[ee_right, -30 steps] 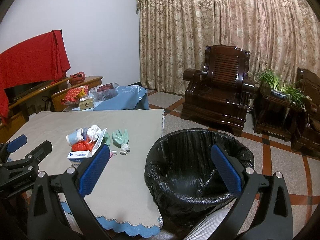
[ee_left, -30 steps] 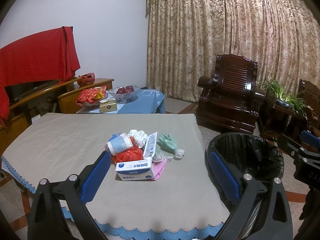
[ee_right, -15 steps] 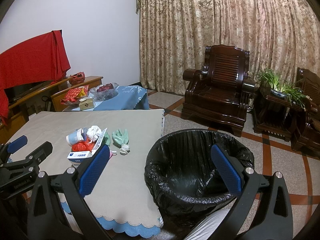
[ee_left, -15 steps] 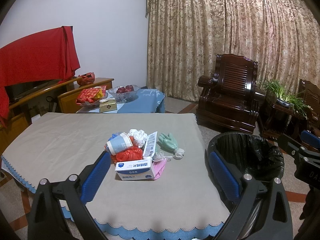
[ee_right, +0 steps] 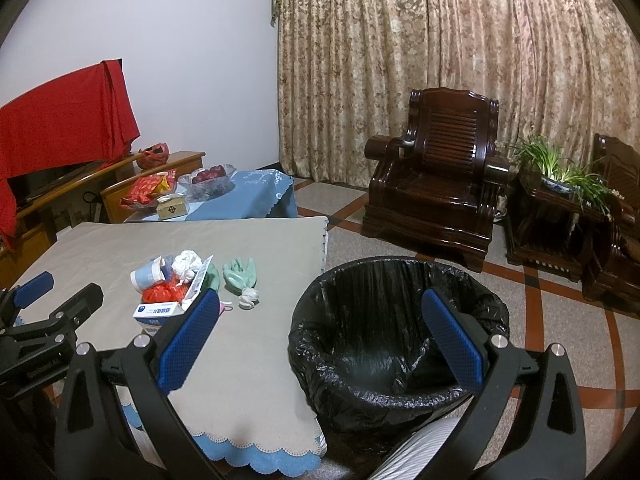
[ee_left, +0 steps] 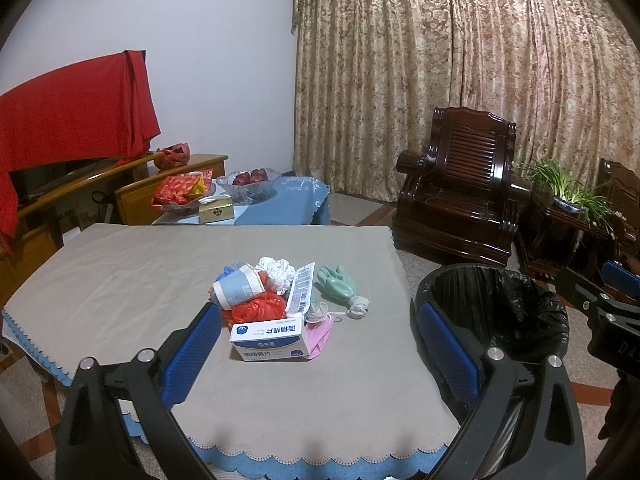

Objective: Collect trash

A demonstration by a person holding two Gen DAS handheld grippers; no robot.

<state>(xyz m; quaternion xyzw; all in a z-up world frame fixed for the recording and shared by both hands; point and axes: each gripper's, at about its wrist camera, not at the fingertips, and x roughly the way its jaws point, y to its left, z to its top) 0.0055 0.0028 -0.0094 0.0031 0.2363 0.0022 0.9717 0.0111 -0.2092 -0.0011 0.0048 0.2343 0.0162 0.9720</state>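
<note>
Trash (ee_left: 280, 304): box (ee_left: 270, 338) with Chinese print

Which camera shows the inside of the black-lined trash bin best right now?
The right wrist view: the trash bin sits centred between open fingers, its liner visible down to the bottom, apparently empty. The left wrist view catches the trash bin only at the right, partly behind a finger, showing its rim and upper liner.

Heap of trash near the middle of the tabletop (ee_left: 120, 272), toward its right edge: white-and-blue box (ee_left: 270, 337) lying flat at the near side, pink mask (ee_left: 321, 330) touching its right end, crumpled red plastic bag (ee_left: 256, 307) behind, pale-blue paper cup (ee_left: 236, 290) tipped on its side, white wad (ee_left: 276, 269), printed packet (ee_left: 301, 289) tilted. Green glove (ee_left: 338, 283) just right. Black-lined bin (ee_right: 396, 332) on floor beside right edge, open.
</note>
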